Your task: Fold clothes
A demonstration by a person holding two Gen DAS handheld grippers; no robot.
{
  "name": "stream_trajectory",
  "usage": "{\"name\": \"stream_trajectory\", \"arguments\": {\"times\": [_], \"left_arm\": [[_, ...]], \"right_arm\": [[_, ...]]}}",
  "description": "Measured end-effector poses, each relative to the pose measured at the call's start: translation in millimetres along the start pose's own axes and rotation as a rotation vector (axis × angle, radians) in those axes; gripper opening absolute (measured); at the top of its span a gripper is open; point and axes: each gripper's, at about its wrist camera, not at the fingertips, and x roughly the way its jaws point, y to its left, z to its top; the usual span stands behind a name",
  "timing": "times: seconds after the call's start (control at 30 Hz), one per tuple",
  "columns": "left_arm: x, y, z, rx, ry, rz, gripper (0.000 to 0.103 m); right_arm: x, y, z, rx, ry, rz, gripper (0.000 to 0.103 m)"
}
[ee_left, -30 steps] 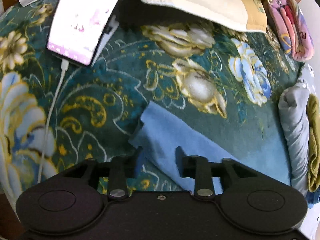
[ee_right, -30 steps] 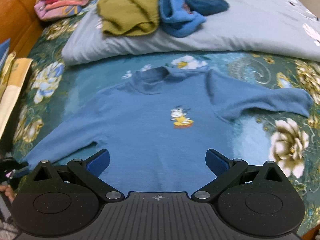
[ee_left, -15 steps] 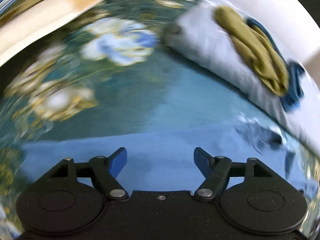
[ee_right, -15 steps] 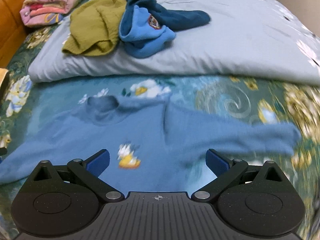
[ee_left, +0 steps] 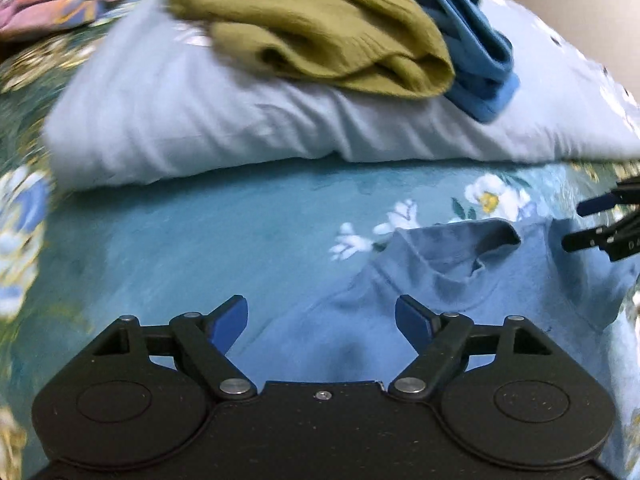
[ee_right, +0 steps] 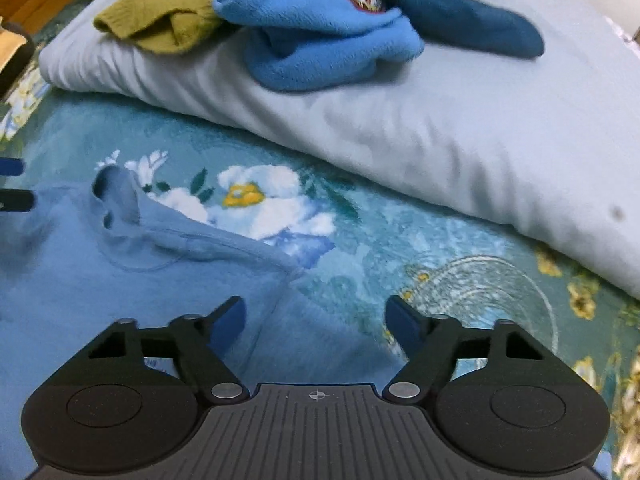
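My left tongs (ee_left: pixel 319 316) are opening and my right tongs (ee_right: pixel 314 316) are closing, each low over a shoulder of the blue sweater (ee_left: pixel 436 280) spread flat on the flowered bed (ee_left: pixel 208 232), gripping nothing. Its collar (ee_left: pixel 460 236) lies between them. Beyond it, a pale pillow (ee_right: pixel 460 132) carries an olive garment (ee_left: pixel 320 24) and blue clothes (ee_right: pixel 320 36).

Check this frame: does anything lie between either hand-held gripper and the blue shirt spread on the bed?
Nothing visible does. The left hand-held gripper, jaws opening, and the right hand-held gripper, jaws closing, both hang directly over the blue shirt near its shoulders. The olive garment and blue fleece sit away on the pillow.
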Motion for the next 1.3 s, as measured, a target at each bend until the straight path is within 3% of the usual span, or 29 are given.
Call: {"name": "stream_trajectory", "arguments": {"times": [0.07,0.2,0.27,0.3,0.43,0.57,0.6,0.67,0.7,0.8,0.93,1.07,1.13,1.2,1.3], "left_arm": [[12.9,-3.1,5.0,0.027,0.034,-0.013,0.07],[26.7,-4.1,7.0,0.057,0.078,-0.012,0.047],[28.9,-2.8,5.8,0.065,0.087,0.005,0.014],[29.4,-2.2,5.2,0.069,0.086,0.029,0.012],[31.8,0.4,4.1,0.032,0.077,0.087,0.02],[25.3,-2.7,4.4,-0.009,0.06,0.103,0.02],[19.1,-2.2,3.6,-0.036,0.04,0.1,0.02],[3.1,-0.5,0.6,-0.116,-0.008,0.104,0.034],[-5.7,0.4,-2.0,-0.165,-0.031,0.111,0.038],[-30.7,0.3,-13.8,-0.319,-0.079,0.128,0.048],[-52.2,-6.9,-37.2,-0.474,-0.073,0.136,0.052],[-58.9,-21.4,-53.1,-0.508,-0.006,0.139,0.055],[-59.5,-29.2,-59.2,-0.504,0.027,0.141,0.055],[-62.3,-37.8,-59.4,-0.497,0.032,0.141,0.055],[-66.8,-50.5,-57.3,-0.486,0.032,0.14,0.056]], "right_arm": [[3.5,-4.2,0.0,0.009,0.015,0.038,0.052],[6.0,-7.9,-3.0,0.002,0.043,0.076,0.016],[6.5,-10.0,-4.0,-0.006,0.046,0.064,0.01],[7.3,-10.8,-4.1,-0.01,0.042,0.05,0.009],[15.6,-13.8,-4.2,0.025,0.037,-0.013,0.009],[6.3,-19.0,-9.9,0.142,-0.028,0.01,0.01],[-4.1,-21.8,-14.3,0.175,-0.069,0.013,0.015],[-29.1,-30.9,-27.5,0.254,-0.166,0.003,0.027],[-42.6,-38.4,-37.9,0.306,-0.216,-0.023,0.039],[-73.4,-72.7,-81.6,0.513,-0.298,-0.135,0.04],[-86.1,-129.7,-159.6,0.873,-0.279,-0.28,0.04],[-80.6,-172.1,-222.8,1.151,-0.255,-0.344,0.04],[-75.0,-185.9,-241.3,1.265,-0.26,-0.347,0.052],[-70.8,-193.3,-251.9,1.339,-0.281,-0.33,0.054],[-64.9,-194.0,-248.1,1.346,-0.296,-0.32,0.058]]}}
